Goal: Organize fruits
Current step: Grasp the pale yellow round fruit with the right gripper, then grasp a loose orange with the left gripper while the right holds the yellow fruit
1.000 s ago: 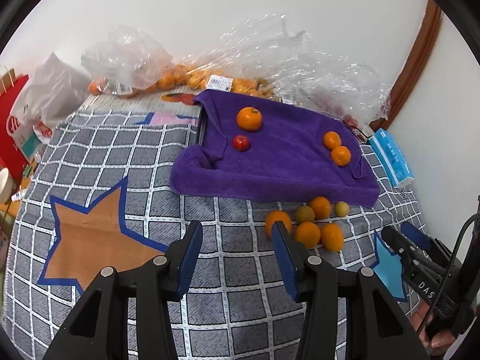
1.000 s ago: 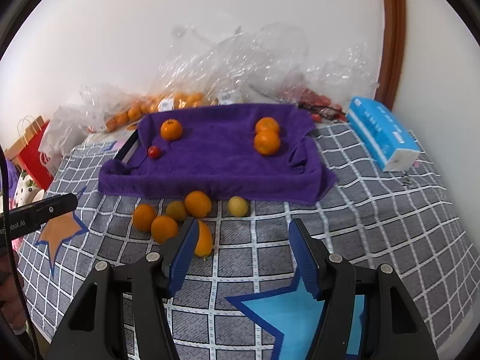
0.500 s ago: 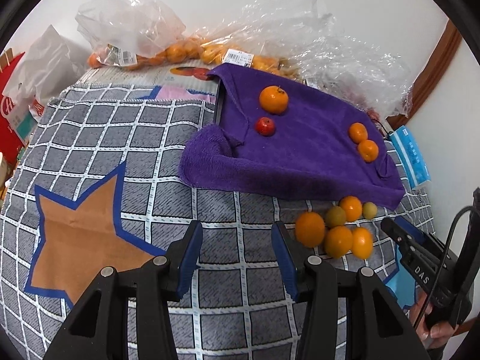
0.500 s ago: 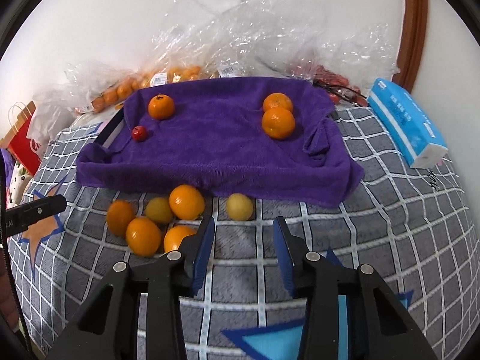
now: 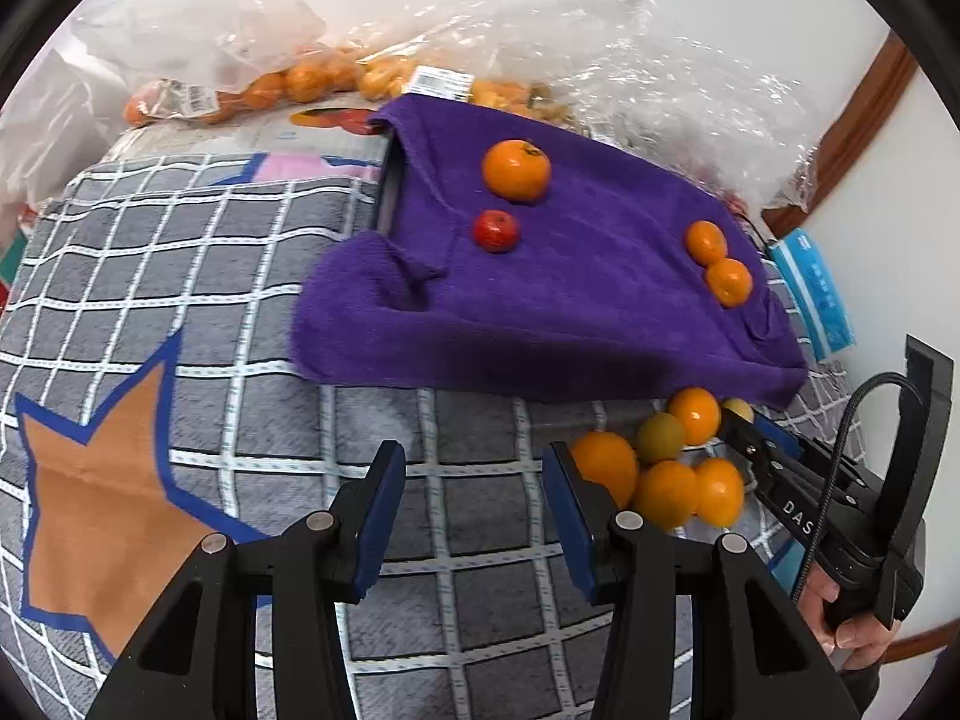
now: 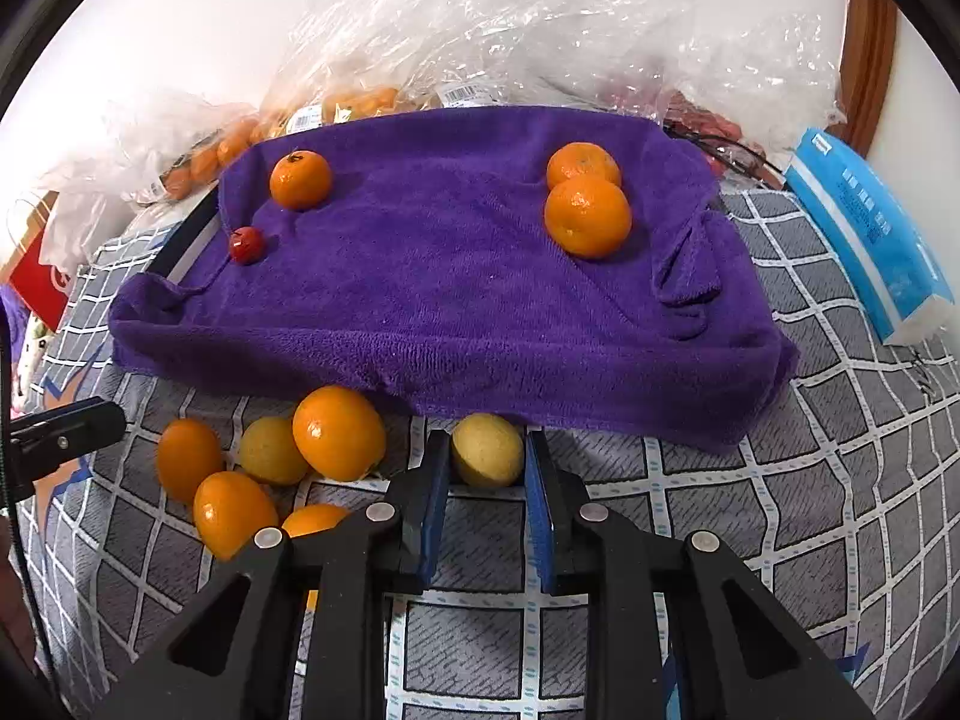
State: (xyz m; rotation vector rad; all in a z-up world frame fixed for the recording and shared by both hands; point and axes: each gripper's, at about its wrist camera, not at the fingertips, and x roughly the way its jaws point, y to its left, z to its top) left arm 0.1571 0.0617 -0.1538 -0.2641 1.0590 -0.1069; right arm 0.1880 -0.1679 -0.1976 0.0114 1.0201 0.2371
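Observation:
A purple towel (image 6: 456, 276) covers a tray and holds an orange (image 6: 300, 179) and a small red fruit (image 6: 246, 243) at its left and two oranges (image 6: 587, 215) at its right. Several oranges (image 6: 338, 432) and a yellow-green fruit (image 6: 271, 450) lie on the grey checked cloth in front of it. My right gripper (image 6: 487, 461) has its jaws closed in around a small yellow fruit (image 6: 487, 449) at the towel's front edge. My left gripper (image 5: 474, 480) is open and empty above the cloth, left of the loose oranges (image 5: 666, 492).
Clear plastic bags (image 6: 492, 30) with more oranges lie behind the towel by the wall. A blue tissue pack (image 6: 864, 228) lies to the right. A red bag (image 6: 36, 282) stands at the far left. An orange star patch (image 5: 90, 510) marks the cloth.
My right gripper moved forward and narrowed its jaws around the small yellow fruit. My left gripper moved closer to the table, still open.

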